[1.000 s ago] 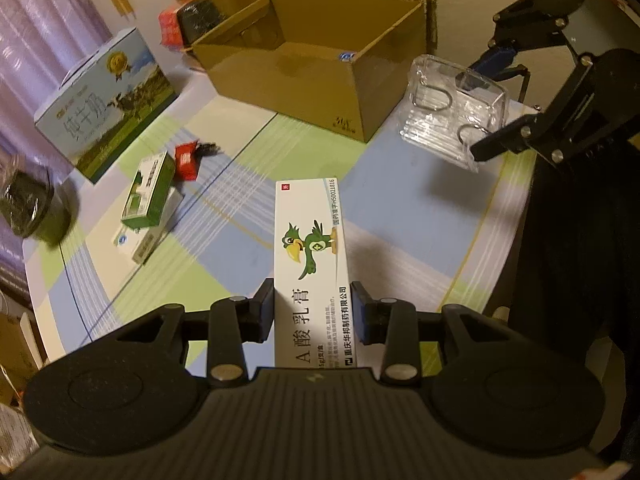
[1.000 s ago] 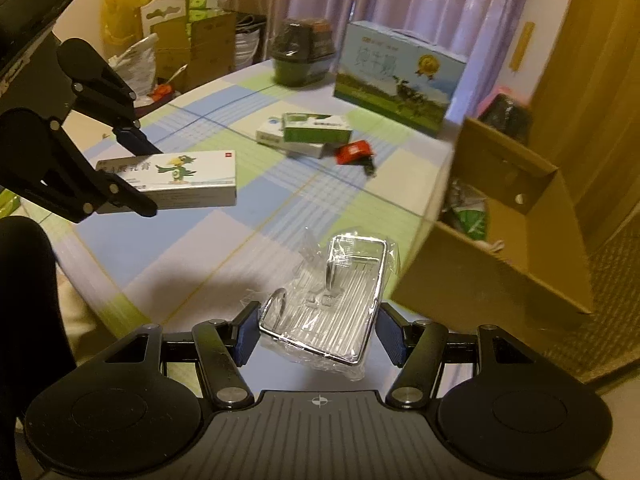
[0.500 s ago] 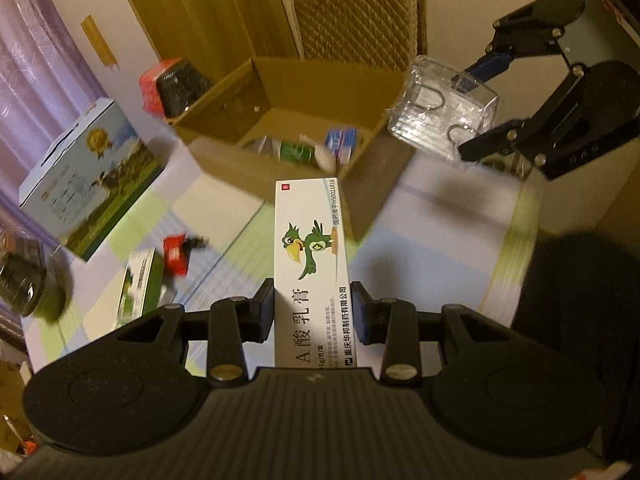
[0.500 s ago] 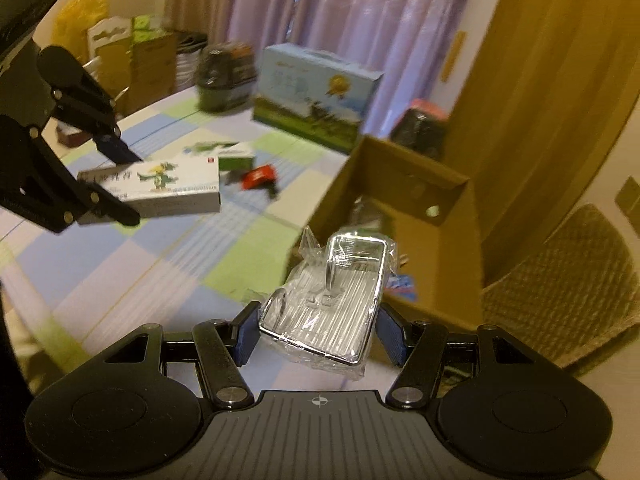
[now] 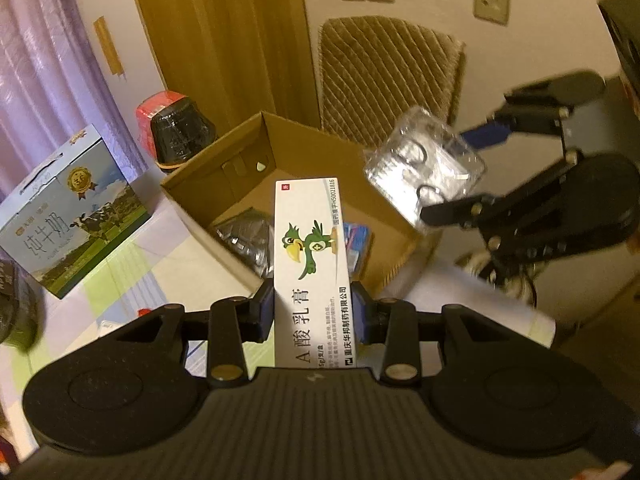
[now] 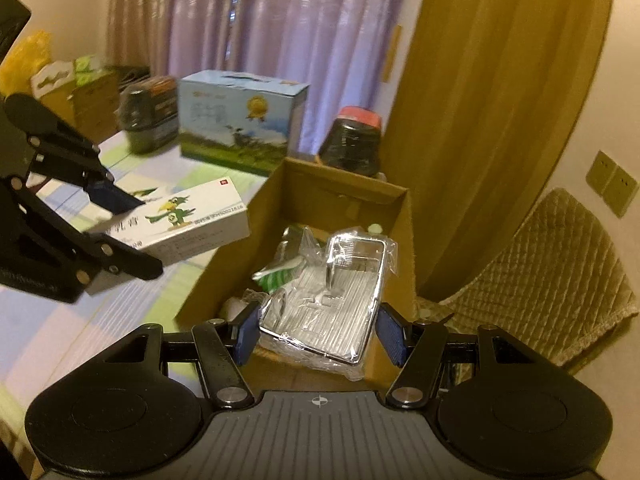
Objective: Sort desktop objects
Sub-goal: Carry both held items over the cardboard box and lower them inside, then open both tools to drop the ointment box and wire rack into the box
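1. The open cardboard box (image 6: 348, 196) lies just ahead of and below both pairs of fingers; inside it are a crinkled clear packet (image 5: 244, 236), a blue packet (image 5: 358, 240) and a green-and-white item (image 6: 280, 274)
2. The left gripper (image 5: 312, 306) has its fingers closed on the near end of the white ointment box (image 5: 312, 260), whose far end, with a green parrot print, reaches out over the box's near wall
3. The right gripper (image 6: 318, 330) has its fingers closed on the sides of a chrome hook rack in clear wrap (image 6: 334, 292), held above the box's opening
4. Left of the fingers on the checked worktop (image 6: 60, 320) stands a milk carton case (image 6: 240, 120); a black wrapped pot with a red top (image 6: 354, 142) stands beyond the box's far wall
5. A quilted chair back (image 6: 560, 264) stands right of the box
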`<state>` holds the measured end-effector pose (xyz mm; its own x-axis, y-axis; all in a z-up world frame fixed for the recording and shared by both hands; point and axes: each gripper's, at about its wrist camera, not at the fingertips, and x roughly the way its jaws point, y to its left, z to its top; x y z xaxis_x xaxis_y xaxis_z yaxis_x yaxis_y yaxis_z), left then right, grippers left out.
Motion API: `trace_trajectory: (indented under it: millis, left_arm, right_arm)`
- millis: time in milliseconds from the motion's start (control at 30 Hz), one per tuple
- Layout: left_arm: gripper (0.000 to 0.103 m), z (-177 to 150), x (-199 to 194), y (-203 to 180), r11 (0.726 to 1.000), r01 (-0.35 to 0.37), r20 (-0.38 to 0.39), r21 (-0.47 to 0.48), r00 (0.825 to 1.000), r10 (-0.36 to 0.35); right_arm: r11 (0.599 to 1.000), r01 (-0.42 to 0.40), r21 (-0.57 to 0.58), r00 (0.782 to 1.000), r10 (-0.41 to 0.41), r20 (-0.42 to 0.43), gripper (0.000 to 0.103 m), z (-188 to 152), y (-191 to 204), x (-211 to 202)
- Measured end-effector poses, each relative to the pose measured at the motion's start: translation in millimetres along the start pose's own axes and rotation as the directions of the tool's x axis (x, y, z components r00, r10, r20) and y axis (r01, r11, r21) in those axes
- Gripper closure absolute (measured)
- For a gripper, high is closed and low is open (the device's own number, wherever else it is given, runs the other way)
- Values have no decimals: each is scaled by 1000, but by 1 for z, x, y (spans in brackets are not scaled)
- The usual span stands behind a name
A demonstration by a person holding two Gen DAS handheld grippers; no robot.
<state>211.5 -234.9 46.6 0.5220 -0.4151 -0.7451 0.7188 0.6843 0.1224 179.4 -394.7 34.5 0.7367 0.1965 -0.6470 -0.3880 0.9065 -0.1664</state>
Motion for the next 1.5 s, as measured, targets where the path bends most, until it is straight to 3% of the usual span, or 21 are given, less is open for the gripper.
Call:
trace_trajectory:
  millis: [233, 533, 733, 800, 1033, 1267, 1367, 1500]
  left_arm:
    - [70, 21, 33, 3, 996, 20, 15, -83, 1000, -19]
    - [70, 24, 61, 5, 991, 39, 4, -130, 999, -38]
    - [70, 26, 81, 19, 976, 30, 7, -215, 1000, -29]
    - [64, 26, 84, 23, 971, 21, 9, -239, 1000, -19]
    - [52, 8, 69, 42, 961, 17, 38, -278, 999, -6]
    - [49, -21, 44, 61, 943, -17, 47, -333, 998, 35]
    - [44, -33, 34, 66, 939, -32, 52, -344, 997, 53]
    - [42, -50, 23, 71, 932, -49, 46, -360, 996, 70]
  right_arm:
    - [997, 12, 78, 1000, -12, 10, 45, 8, -24, 20]
    - [992, 21, 128, 1000, -20, -2, 45, 11, -39, 44]
    - [988, 30, 153, 1000, -28, -14, 45, 11, -46, 57]
    - [986, 36, 165, 999, -33, -19, 45, 10, -48, 60]
    - [980, 24, 198, 999, -20, -26, 44, 7, -51, 67]
    - [971, 0, 241, 1000, 4, -16, 44, 12, -44, 75]
    - [964, -4, 264, 1000, 7, -10, 25, 15, -44, 79]
    - [963, 10, 268, 1000, -12, 4, 23, 15, -42, 72]
